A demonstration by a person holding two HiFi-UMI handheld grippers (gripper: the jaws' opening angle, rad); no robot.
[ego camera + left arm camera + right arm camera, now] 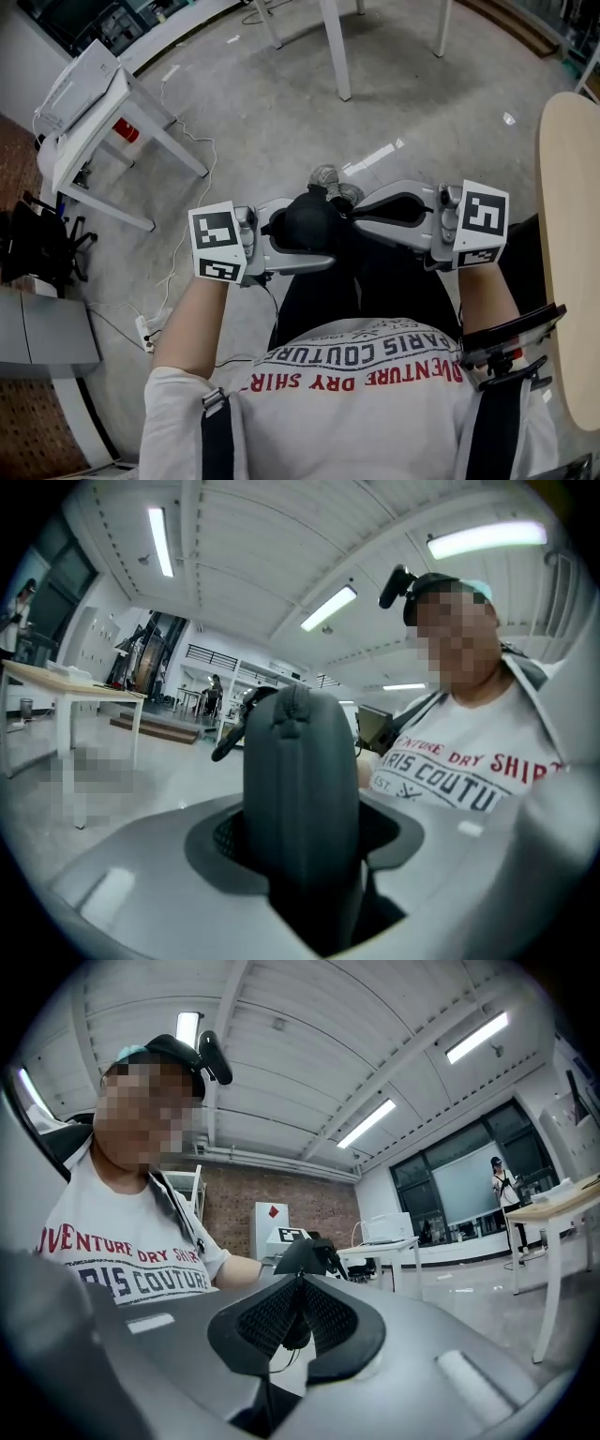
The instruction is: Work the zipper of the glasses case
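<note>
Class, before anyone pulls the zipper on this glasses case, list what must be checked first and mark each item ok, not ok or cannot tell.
1. Glasses case clamped in the left tongs: ok.
2. Zipper seam turned outward, clear of those tongs: ok.
3. Right tongs shut on a small dark piece: ok.
4. That piece belongs to the zipper: cannot tell.
5. Seam open or closed: cannot tell.
6. Open space around both tongs, with the table off to the right: ok.
</note>
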